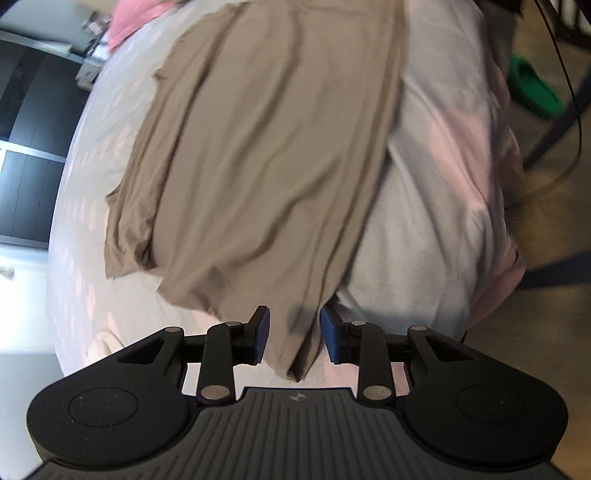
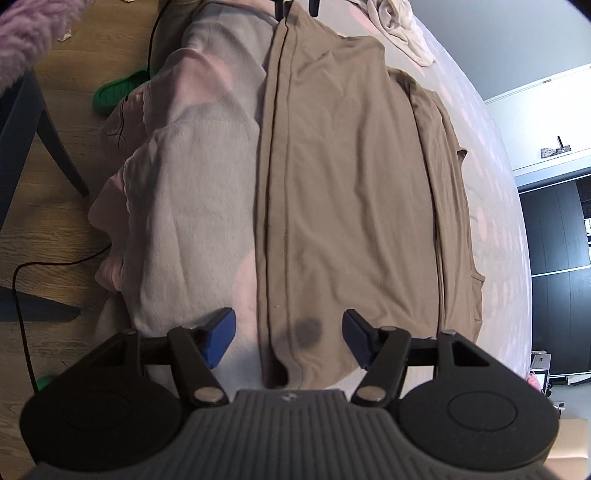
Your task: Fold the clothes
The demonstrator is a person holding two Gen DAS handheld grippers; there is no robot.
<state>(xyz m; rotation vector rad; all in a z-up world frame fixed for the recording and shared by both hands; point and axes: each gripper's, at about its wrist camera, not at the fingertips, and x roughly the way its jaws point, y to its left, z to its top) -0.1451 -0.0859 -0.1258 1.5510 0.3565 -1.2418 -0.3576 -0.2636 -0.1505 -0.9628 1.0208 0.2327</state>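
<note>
Lying spread across a bed (image 1: pixel 85 206) covered with a pale sheet printed with faint pink patches, a tan garment (image 1: pixel 258 147) occupies the middle of both views. In the left wrist view the left gripper (image 1: pixel 294 339) sits at the near end of the garment with its blue-padded fingers (image 1: pixel 260 338) spread apart; a bunched corner of tan cloth lies in the gap between them, and neither pad is seen pressing on it. A dark round spot marks the cloth just ahead of this gap. The picture is motion-blurred, so fine detail of the fabric edge cannot be told. In the right wrist view the right gripper (image 2: pixel 289 339) is likewise wide apart, its fingers (image 2: pixel 221 338) standing on either side of the garment's folded long edge, clear of the cloth. This folded edge runs straight away from the gripper toward the far end of the bed, with a seam line beside it; a second layer of the same tan cloth shows along the garment's other side, toward the middle of the bed. Beside the folded edge, the sheet drapes over the bed's side near a wooden floor (image 2: pixel 55 229). A green slipper (image 2: pixel 118 90) lies on that floor near the bed's side, and a black cable (image 2: pixel 55 264) runs across the boards. A crumpled white cloth (image 2: pixel 400 26) lies at the far end of the bed, and a pink cloth (image 1: pixel 133 20) lies at the far edge in the left wrist view.
</note>
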